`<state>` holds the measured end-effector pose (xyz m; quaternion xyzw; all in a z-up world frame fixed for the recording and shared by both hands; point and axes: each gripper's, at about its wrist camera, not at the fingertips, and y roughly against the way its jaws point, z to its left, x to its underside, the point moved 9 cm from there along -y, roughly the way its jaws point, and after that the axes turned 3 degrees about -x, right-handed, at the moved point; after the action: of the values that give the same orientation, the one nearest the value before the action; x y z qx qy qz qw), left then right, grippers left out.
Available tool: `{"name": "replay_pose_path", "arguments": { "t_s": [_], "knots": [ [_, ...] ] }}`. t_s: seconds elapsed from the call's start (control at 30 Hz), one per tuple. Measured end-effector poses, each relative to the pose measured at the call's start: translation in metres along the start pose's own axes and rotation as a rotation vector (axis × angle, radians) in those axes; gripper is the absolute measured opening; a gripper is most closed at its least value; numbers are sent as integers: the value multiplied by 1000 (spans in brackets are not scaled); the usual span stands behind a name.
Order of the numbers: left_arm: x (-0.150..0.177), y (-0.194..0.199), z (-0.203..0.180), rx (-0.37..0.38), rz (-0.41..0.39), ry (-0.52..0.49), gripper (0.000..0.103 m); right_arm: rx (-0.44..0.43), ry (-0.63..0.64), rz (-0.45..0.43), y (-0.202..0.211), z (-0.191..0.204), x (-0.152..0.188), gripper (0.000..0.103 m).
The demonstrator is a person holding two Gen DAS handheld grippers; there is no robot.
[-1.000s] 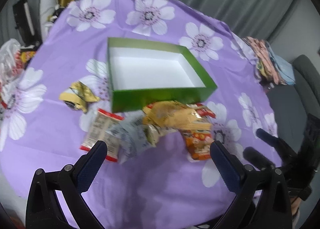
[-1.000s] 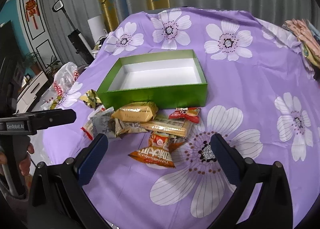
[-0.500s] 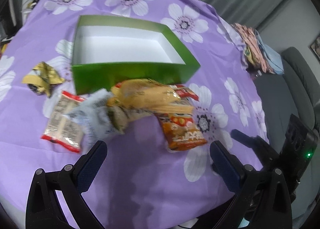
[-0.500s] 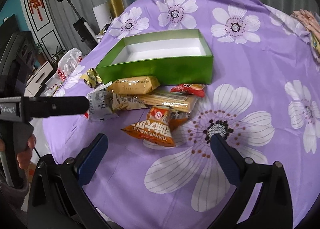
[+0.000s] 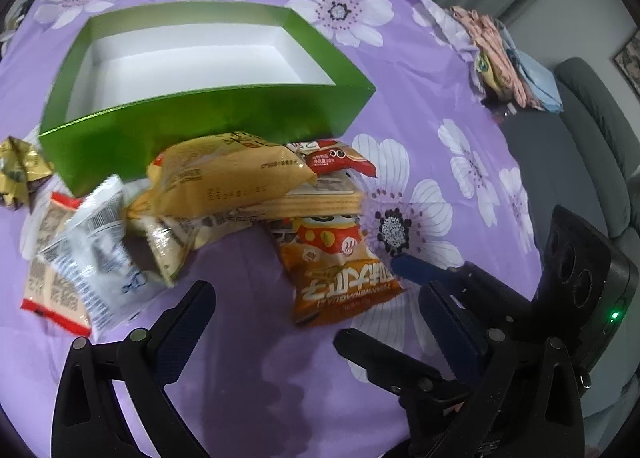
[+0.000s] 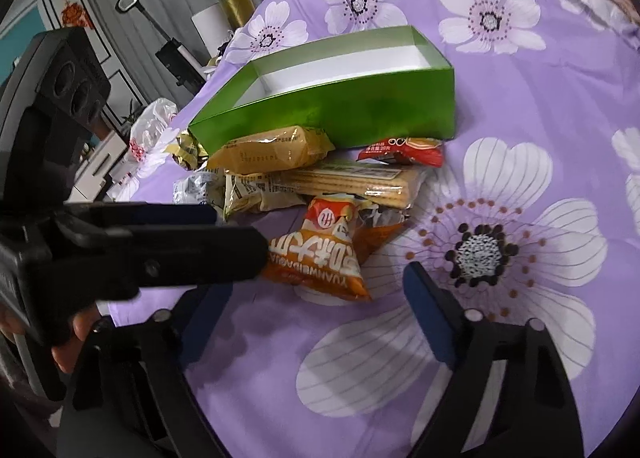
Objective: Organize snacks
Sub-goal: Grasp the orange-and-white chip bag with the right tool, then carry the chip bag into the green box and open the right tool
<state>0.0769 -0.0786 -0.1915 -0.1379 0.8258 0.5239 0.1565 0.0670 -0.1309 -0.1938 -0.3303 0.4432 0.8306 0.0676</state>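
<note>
Writing: I read "YUANWEIDAGUA…" in white capitals on the orange pouch; the large characters above it I cannot make out. Small print on the other wrappers is too fine to read.
Orange pouch: glossy, pillow-shaped foil with a red top panel; it lies flat just ahead of my right claw and ahead-right of my left claw.
Cracker pack: clear film over a long stack of pale ridged biscuits, beyond the pouch.
Yellow pack: shiny plastic, puffed, resting on the crackers against the box front.
Red sachet: small, crinkled, at the box's near right corner.
White and red-edged sachets: flat, ahead-left of my left claw.
Gold wrapper: crumpled foil, far left of the box.
Green box: open cardboard tray, glossy green outside, plain white inside, nothing in it; it sits beyond the pile.
Cloth: purple with white flowers.
Left claw: released, its jaws have just been narrowing, nothing between them.
Right claw: released, its jaws have just been narrowing, nothing gripped.
</note>
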Motion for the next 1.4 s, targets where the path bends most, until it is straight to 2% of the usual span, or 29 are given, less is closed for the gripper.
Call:
{"name": "replay_pose_path", "arguments": {
  "t_s": [0.1, 0.23, 0.3, 0.43, 0.5, 0.6, 0.7, 0.83, 1.13, 1.4],
  "knots": [
    [-2, -11, -1, -6, 21, -11, 92, -21, -12, 0, -6, 0, -1, 78],
    [-3, -22, -5, 4, 36, -22, 85, -30, -12, 11, -9, 1, -3, 77],
    [-3, -27, -8, 11, 51, -29, 74, -33, -16, 21, -10, -1, -4, 75],
    [-2, -33, -13, 29, 71, -31, 66, -57, -23, 34, -12, 1, -3, 71],
    [-2, -34, -16, 41, 79, -37, 58, -70, -24, 42, -16, 3, -3, 68],
    [-1, -39, -15, 22, 88, -45, 55, -101, -14, 64, -23, 9, -1, 55],
    [0, -39, -13, 35, 90, -29, 53, -90, 8, 61, -24, 14, -1, 53],
    [2, -36, -14, 36, 81, -28, 50, -94, 6, 58, -22, 16, 0, 45],
    [8, -17, -20, 19, 58, -51, 48, -88, 25, 46, -8, 28, 5, 41],
    [7, 20, -31, 8, -32, -88, 48, -84, 74, -11, 19, 52, -4, 40]
  ]
}}
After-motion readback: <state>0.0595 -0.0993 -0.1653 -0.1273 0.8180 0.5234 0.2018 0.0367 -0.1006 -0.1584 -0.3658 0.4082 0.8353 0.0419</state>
